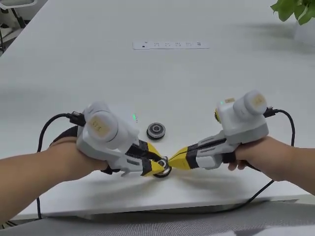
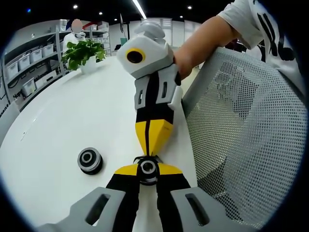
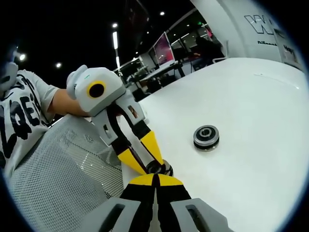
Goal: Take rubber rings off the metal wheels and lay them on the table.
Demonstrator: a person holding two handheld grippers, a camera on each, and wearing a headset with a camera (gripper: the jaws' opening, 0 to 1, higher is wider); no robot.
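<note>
A small metal wheel (image 1: 164, 173) with a black rubber ring sits at the table's near edge, held between the yellow jaws of my left gripper (image 1: 160, 168), which is shut on it. In the left gripper view the wheel (image 2: 147, 167) faces the camera between the two tips. My right gripper (image 1: 173, 163) comes in from the right, tips pressed together at the wheel's rim on the rubber ring; the right gripper view has its jaws (image 3: 155, 177) shut right against the wheel (image 3: 162, 167). A second ringed wheel (image 1: 156, 131) lies flat on the table just beyond.
The white table (image 1: 197, 88) stretches far ahead, with a power strip (image 1: 171, 45) at the back and a potted plant (image 1: 295, 10) at the far right. A mesh chair (image 2: 241, 121) stands right against the near table edge. Cables trail from both grippers.
</note>
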